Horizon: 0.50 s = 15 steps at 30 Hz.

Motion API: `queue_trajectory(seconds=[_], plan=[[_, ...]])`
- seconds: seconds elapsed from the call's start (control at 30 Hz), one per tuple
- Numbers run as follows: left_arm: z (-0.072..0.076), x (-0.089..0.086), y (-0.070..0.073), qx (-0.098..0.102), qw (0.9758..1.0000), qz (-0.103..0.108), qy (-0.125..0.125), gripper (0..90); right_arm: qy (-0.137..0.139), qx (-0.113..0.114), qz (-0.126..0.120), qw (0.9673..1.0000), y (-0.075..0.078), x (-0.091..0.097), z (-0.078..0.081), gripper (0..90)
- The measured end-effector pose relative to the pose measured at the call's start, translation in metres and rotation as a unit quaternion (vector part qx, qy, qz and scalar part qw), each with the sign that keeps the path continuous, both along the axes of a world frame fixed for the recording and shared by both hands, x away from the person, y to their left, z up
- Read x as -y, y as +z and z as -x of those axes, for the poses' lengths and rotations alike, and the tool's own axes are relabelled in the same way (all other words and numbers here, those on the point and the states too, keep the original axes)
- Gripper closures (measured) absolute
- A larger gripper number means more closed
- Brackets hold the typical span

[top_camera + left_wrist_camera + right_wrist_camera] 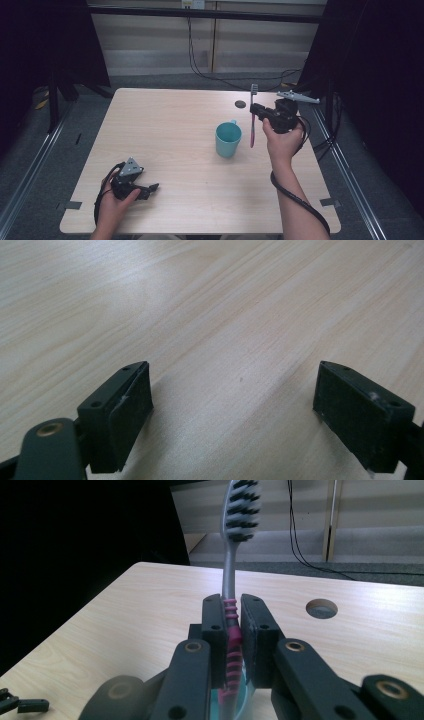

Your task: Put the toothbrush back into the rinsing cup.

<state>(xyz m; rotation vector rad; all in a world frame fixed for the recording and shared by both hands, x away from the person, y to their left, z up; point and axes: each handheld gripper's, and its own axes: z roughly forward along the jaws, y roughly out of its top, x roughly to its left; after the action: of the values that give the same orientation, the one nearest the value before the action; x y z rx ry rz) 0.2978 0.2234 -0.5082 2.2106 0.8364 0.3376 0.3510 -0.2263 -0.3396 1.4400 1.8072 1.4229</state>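
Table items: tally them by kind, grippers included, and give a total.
Toothbrush, pink and grey, clamped upright in the right gripper: 1
Mug, teal, standing on the table: 1
Grippers, the right one shut on the toothbrush, the left gripper open and low over the table: 2
Total: 4

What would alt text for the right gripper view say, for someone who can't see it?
The right gripper is shut on a toothbrush, clamping its pink ribbed handle so that the grey neck and bristled head stand upright above the jaws. Below the jaws a teal cup shows, blurred. Behind lies the light wooden table with a round hole in its top.
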Motion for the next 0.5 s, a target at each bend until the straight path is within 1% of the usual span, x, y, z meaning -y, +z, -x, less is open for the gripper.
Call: queue_trajectory(seconds=[0.07,0.17,0.27,0.43,0.5], plan=[[0.0000,0.0000,-0.0001,0.000,1.0000,0.001,0.000,15.5,0.001,0.005,-0.005,1.0000,0.0002,-0.0016,-0.0013,81.6],[0.0000,0.0000,0.0000,0.000,1.0000,0.000,0.000,15.4,0.000,0.013,-0.006,0.9999,0.0005,-0.0050,-0.0031,81.6],[0.0000,0.0000,-0.0001,0.000,1.0000,0.002,-0.001,15.4,0.000,0.015,-0.004,0.9999,0.0009,-0.0073,-0.0047,81.7],[0.0000,0.0000,0.0000,0.000,1.0000,0.000,0.000,15.4,0.002,0.020,-0.019,0.9996,0.0031,-0.0071,-0.0092,81.6],[0.0000,0.0000,0.0000,0.000,1.0000,0.000,0.000,15.5,0.001,0.023,-0.021,0.9995,0.0049,-0.0074,-0.0106,81.6]])
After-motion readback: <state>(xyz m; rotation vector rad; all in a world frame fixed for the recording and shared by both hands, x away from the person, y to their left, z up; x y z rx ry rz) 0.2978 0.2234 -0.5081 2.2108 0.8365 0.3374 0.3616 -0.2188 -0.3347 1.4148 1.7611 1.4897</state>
